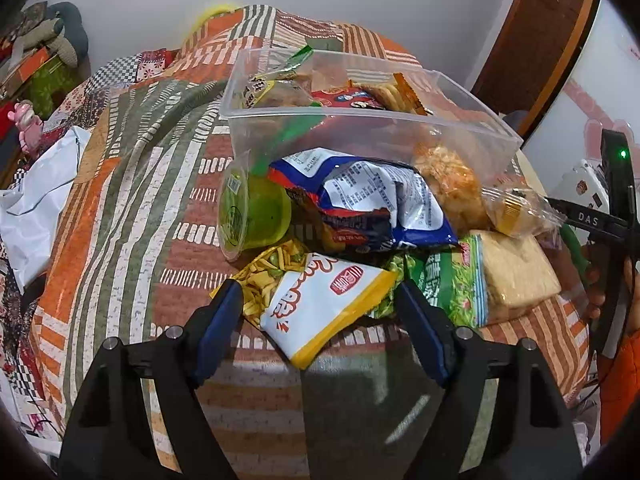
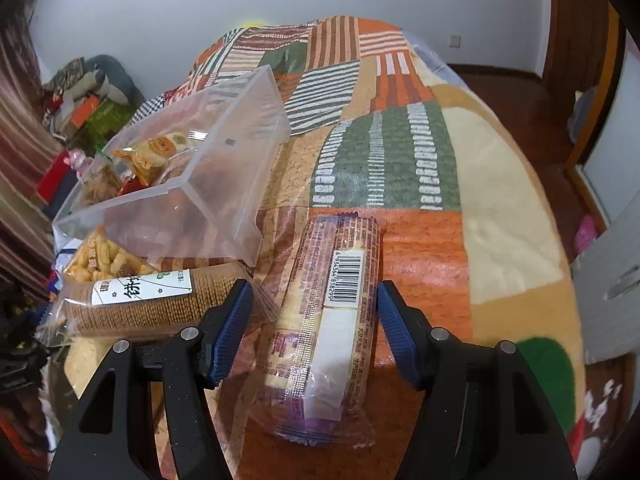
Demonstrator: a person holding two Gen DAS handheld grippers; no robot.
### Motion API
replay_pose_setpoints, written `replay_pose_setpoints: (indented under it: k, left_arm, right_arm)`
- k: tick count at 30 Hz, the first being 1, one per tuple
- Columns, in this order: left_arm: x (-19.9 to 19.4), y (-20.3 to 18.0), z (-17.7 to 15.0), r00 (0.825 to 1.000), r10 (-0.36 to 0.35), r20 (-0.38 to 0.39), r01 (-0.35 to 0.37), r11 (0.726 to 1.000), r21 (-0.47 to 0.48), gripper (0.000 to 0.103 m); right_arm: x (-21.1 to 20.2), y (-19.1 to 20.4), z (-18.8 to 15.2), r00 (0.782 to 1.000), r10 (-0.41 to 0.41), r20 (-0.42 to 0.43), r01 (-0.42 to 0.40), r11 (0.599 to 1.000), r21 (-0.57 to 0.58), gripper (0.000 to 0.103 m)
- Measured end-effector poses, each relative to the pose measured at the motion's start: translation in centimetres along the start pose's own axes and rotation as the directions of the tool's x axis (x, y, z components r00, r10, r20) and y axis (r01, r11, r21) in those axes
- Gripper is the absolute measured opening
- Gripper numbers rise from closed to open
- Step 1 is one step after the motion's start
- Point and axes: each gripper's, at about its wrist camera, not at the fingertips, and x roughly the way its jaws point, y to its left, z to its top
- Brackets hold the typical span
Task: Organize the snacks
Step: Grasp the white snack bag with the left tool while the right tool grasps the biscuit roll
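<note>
Spanning the lower half of the left wrist view, the left gripper [image 1: 320, 300] stands with its blue-padded jaws spread on either side of a white and yellow snack packet [image 1: 328, 308]. The packet lies flat on the patchwork blanket [image 1: 120, 200] between the pads, and neither pad presses on it, so the gripper is released. Just above the packet, at the centre of the frame, lies a heap of snacks: a green jelly cup [image 1: 252, 212] tipped on its side at centre left, a crumpled blue and white bag [image 1: 368, 200] in the middle, and a green-wrapped cracker pack [image 1: 492, 280] at centre right. Behind the heap, in the upper centre, a clear plastic bin [image 1: 372, 120] already holds several packets.

In the right wrist view, the right gripper [image 2: 314, 316] straddles a long purple-wrapped biscuit roll [image 2: 332, 320], barcode upward, which lies on the blanket from the frame's centre to its lower middle. A gap shows between each pad and the wrapper, so the jaws are released and nothing is grasped. Just to the left of the left pad lies a clear-wrapped brown biscuit roll [image 2: 152, 304]. The same bin occupies the upper left of this frame, with snacks inside.
</note>
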Motion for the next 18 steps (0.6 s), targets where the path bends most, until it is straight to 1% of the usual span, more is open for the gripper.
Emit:
replay_pose_setpoints:
  k: [5, 6, 8, 9, 10, 13, 18]
  left_arm:
    - [0.0, 0.9, -0.1, 1.000, -0.003, 0.021, 0.004, 0.999, -0.035, 0.077]
    - [-0.1, 1.1, -0.2, 1.000, -0.001, 0.026, 0.002, 0.999, -0.037, 0.074]
    - [-0.3, 1.2, -0.4, 0.999, -0.001, 0.037, 0.003, 0.999, -0.036, 0.067]
    - [-0.4, 1.2, -0.4, 0.999, -0.005, 0.041, 0.006, 0.999, -0.033, 0.057]
    - [-0.6, 1.1, -0.4, 0.999, -0.007, 0.044, 0.008, 1.000, -0.025, 0.052]
    - [-0.9, 0.8, -0.6, 0.999, 0.004, 0.052, -0.004, 1.000, -0.005, 0.046]
    - [-2.1, 0.9, -0.9, 0.997, -0.002, 0.072, 0.002, 1.000, -0.004, 0.044]
  right_arm:
    - [-0.5, 0.7, -0.7, 0.999, -0.038, 0.001, 0.038, 0.998, -0.050, 0.060]
    - [-0.6, 0.9, -1.0, 0.998, -0.057, 0.001, 0.057, 0.996, -0.070, 0.057]
    - [-0.6, 1.3, -1.3, 0.998, -0.066, -0.001, 0.065, 0.993, -0.097, 0.051]
    - [-0.6, 1.3, -1.5, 0.997, -0.071, -0.002, 0.071, 0.992, -0.107, 0.048]
    - [-0.7, 1.4, -1.6, 0.997, -0.076, 0.002, 0.076, 0.991, -0.113, 0.047]
    - [-0.9, 1.1, -1.6, 0.997, -0.076, 0.012, 0.076, 0.992, -0.102, 0.045]
    - [-1.9, 0.6, -1.8, 0.997, -0.069, 0.040, 0.071, 0.995, -0.069, 0.042]
